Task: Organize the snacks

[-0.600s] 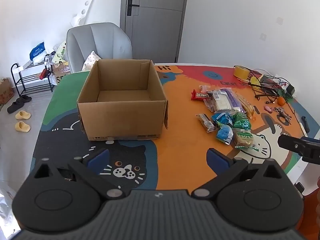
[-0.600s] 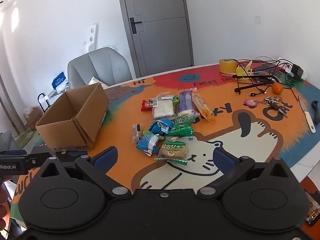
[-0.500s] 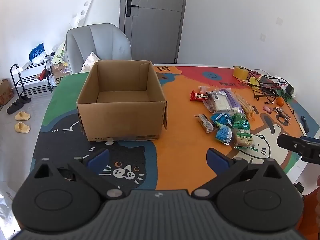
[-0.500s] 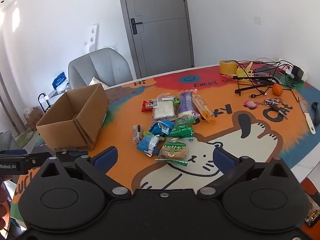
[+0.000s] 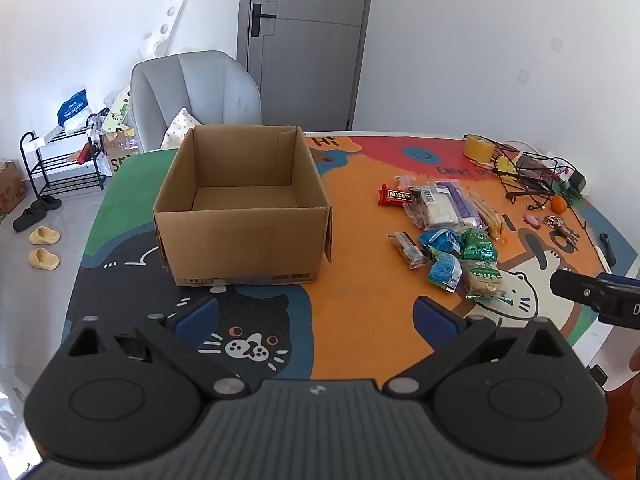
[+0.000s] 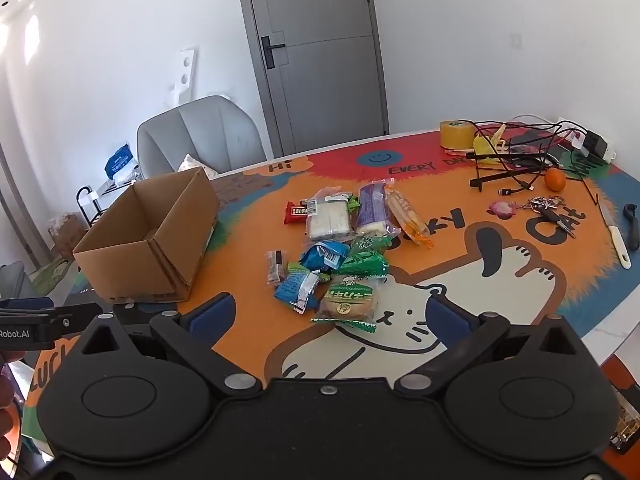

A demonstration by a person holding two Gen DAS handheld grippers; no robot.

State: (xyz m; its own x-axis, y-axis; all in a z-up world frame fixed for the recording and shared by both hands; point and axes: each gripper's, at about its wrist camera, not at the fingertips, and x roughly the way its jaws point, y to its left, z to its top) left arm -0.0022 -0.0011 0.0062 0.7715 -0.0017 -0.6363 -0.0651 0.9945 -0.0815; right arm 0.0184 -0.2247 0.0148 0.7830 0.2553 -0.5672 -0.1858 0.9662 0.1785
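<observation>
Nothing has shifted since the earlier frames. Both my left gripper (image 5: 316, 316) and right gripper (image 6: 326, 316) hover wide open, holding nothing. Snacks (image 6: 340, 248) lie piled on the mat beside the empty cardboard box (image 5: 240, 216).

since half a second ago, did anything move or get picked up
Nothing visibly changed. Both tongs, left and right, are still wide open and empty, hovering short of the table. The cardboard box still looks empty, and the pile of snacks lies untouched on the cat-print mat.
</observation>
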